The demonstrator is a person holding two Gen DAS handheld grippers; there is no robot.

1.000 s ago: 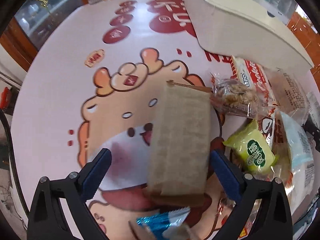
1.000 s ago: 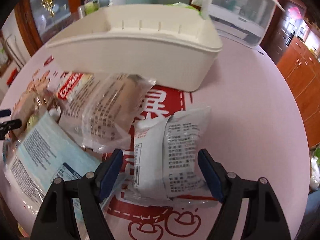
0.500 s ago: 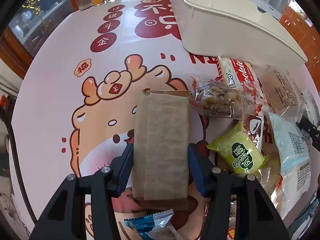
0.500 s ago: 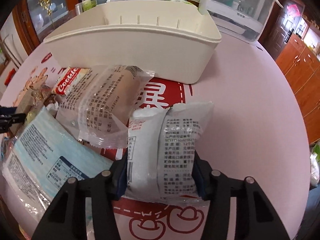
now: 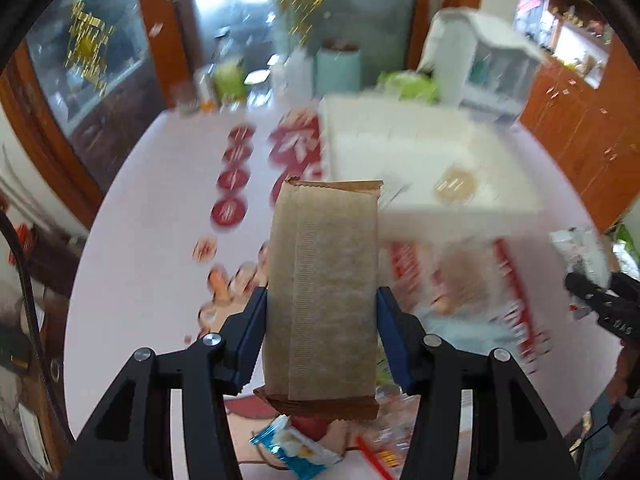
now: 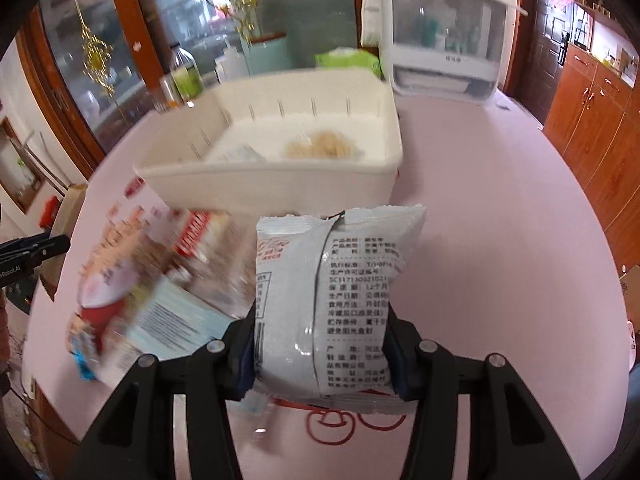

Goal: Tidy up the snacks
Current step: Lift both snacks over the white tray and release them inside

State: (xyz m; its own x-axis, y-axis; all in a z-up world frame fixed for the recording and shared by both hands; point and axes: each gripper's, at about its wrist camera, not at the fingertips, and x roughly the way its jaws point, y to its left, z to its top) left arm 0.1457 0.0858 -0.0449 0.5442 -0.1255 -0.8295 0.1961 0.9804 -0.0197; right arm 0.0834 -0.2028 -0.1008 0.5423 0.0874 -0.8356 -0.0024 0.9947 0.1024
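In the left wrist view, the left gripper is seen clamped on a brown paper-wrapped snack pack, its blue pads pressed against the two long sides. The pack is held clear of the table, its long axis running from 6 toward 12 o'clock, straight out along the fingers. The white storage bin lies at about 1 o'clock from the pack's far end, near but not yet under it. Loose snacks are left on the pink printed tablecloth: a blue-wrapped candy at 6 o'clock, blurred packets at 3 to 4 o'clock.

In the right wrist view, the right gripper is closed on a white printed snack bag, gripped low on both sides, the bag's length likewise pointing to 12 o'clock. The bin is met dead ahead at 12 o'clock, its near wall just beyond the bag's top edge; a few pale snacks already lie inside. More packets are scattered at 9 o'clock.

The right hand is judged the nearer and better aligned: a forward carry over the near wall should suffice. The left pack must be swung rightward as well as forward before it can be released.
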